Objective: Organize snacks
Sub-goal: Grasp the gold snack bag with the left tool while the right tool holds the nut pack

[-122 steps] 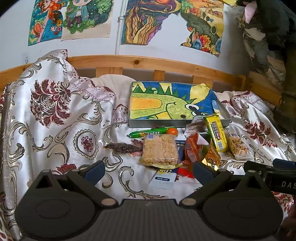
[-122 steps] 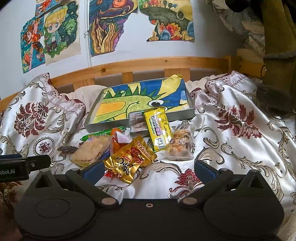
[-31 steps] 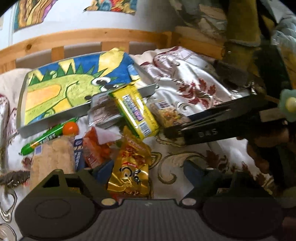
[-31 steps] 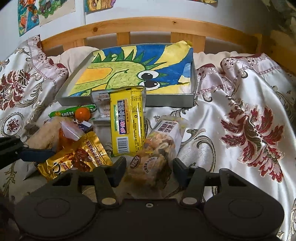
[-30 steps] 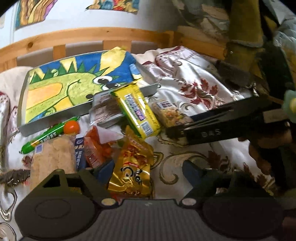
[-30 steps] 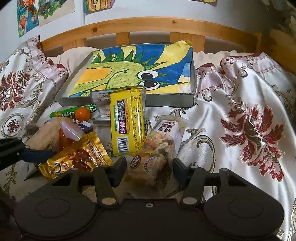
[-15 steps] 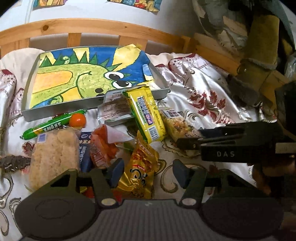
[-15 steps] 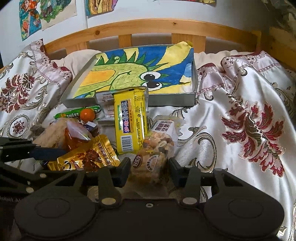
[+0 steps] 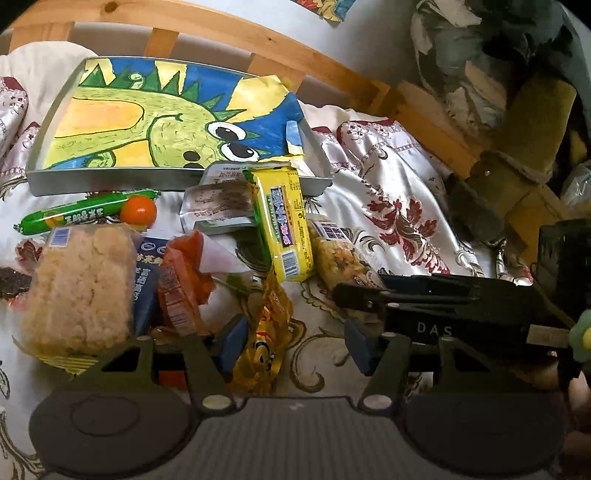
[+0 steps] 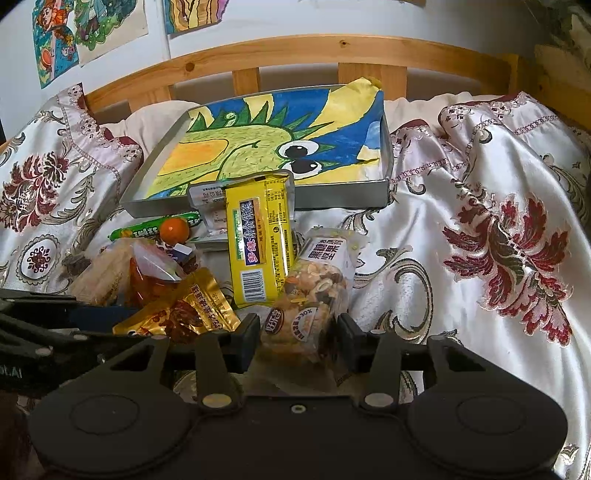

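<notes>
Pressing on the nut bar [image 10: 310, 291], your right gripper [image 10: 297, 341] has both pads against its near end, though the jaws are easing apart slightly. Beyond its tips lie the yellow packet [image 10: 258, 247] and, farther off, the tray [image 10: 332, 195] on the bedspread [image 10: 480, 229]. Your left gripper [image 9: 295, 341] stands partly open around the gold packet [image 9: 262, 339]; only the left pad touches it, the right pad standing clear.

White wall [image 10: 295, 18] with colourful drawings [image 10: 88, 33] upper left, wooden slatted headboard [image 10: 295, 51] across top, floral satin bedspread [image 10: 498, 240] filling right and left, dim clutter at far right.
</notes>
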Demonstrator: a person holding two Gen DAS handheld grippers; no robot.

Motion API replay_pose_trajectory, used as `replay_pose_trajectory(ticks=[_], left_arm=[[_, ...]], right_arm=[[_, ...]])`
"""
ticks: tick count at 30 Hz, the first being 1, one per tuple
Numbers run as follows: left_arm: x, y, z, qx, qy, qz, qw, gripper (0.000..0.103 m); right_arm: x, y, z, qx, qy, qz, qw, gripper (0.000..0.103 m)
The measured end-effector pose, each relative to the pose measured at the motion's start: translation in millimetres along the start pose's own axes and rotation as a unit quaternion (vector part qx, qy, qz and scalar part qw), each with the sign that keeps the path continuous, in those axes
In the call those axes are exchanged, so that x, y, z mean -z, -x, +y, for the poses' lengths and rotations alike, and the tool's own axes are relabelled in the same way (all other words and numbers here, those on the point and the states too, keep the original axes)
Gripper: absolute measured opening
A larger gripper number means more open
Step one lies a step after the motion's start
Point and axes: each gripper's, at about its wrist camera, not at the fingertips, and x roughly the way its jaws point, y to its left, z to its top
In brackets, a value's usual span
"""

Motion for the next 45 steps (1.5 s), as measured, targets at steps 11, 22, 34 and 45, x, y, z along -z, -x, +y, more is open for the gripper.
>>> replay_pose_trajectory(ticks=[11, 22, 34, 45], left_arm=[[-1.2, -9.6, 7.9, -0.060, 0.008, 0.017, 0.9980, 0.046], [-1.2, -8.5, -4.8, -0.084, -0.036, 0.031, 0.9953, 0.030], [-4.3, -14.0, -3.0, -0.093, -0.043, 0.048, 0.9935, 0.030], [-2.2, -3.1, -24.8, -0.094, -0.079, 0.044, 0.9914, 0.016]], right_arm=[[1.0, -4.7, 0.9, 0.001, -0.001, 0.005, 1.000, 0.052], [1.9, -11.2, 7.5, 0.015, 0.025, 0.003, 1.000, 0.053], [2.7, -10.5, 12.0, 0.023, 0.042, -0.001, 0.999, 0.051], [7.4, -3.0, 25.8, 0.064, 0.105, -0.024, 0.992, 0.045]])
